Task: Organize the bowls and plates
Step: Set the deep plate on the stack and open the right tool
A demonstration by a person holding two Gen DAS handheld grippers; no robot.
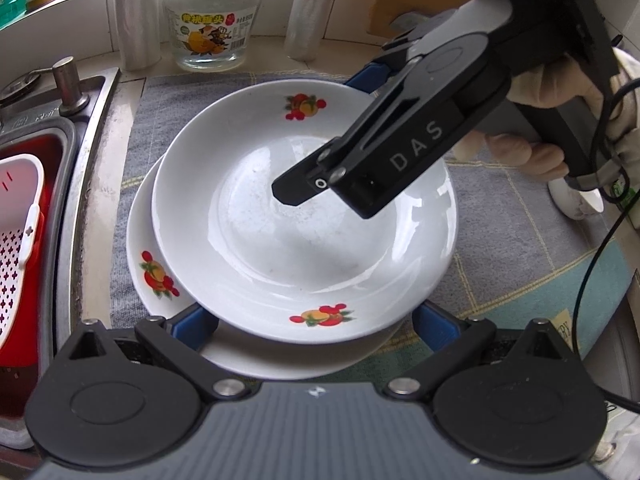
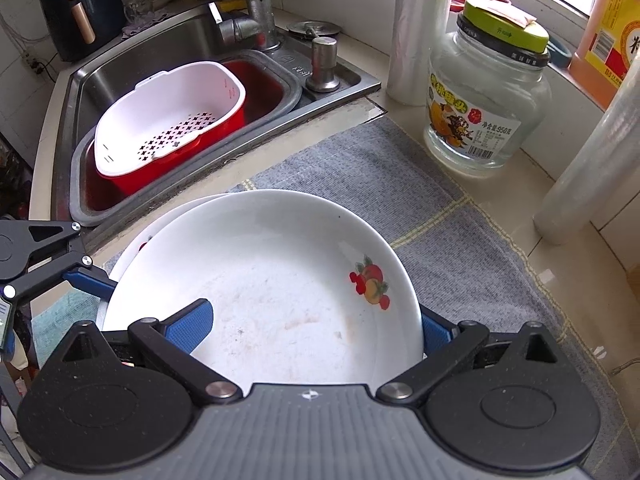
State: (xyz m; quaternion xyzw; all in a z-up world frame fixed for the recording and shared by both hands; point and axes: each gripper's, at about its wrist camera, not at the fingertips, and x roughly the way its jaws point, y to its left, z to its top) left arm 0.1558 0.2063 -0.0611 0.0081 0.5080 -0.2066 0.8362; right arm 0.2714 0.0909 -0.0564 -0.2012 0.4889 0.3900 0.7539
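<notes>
Two white plates with fruit prints lie stacked off-centre on a grey cloth. The top plate (image 1: pixel 296 224) (image 2: pixel 272 288) overhangs the lower plate (image 1: pixel 140 248) (image 2: pixel 160 224) toward the right. My left gripper (image 1: pixel 316 322) is open, its blue pads either side of the plates' near rim, partly under the top plate. My right gripper (image 2: pixel 314 326) (image 1: pixel 328 136) is open across the top plate's far rim. One of its fingers (image 2: pixel 192 320) is over the plate's inside and the other is outside the rim. A gloved hand (image 1: pixel 560 92) holds it.
A steel sink (image 2: pixel 120 64) on the left holds a red basin with a white strainer basket (image 2: pixel 168 116). A glass jar (image 2: pixel 480 100) and rolls of plastic wrap (image 2: pixel 420 28) stand behind the cloth (image 2: pixel 360 168). A white cup or bowl (image 1: pixel 576 200) shows partly behind the hand.
</notes>
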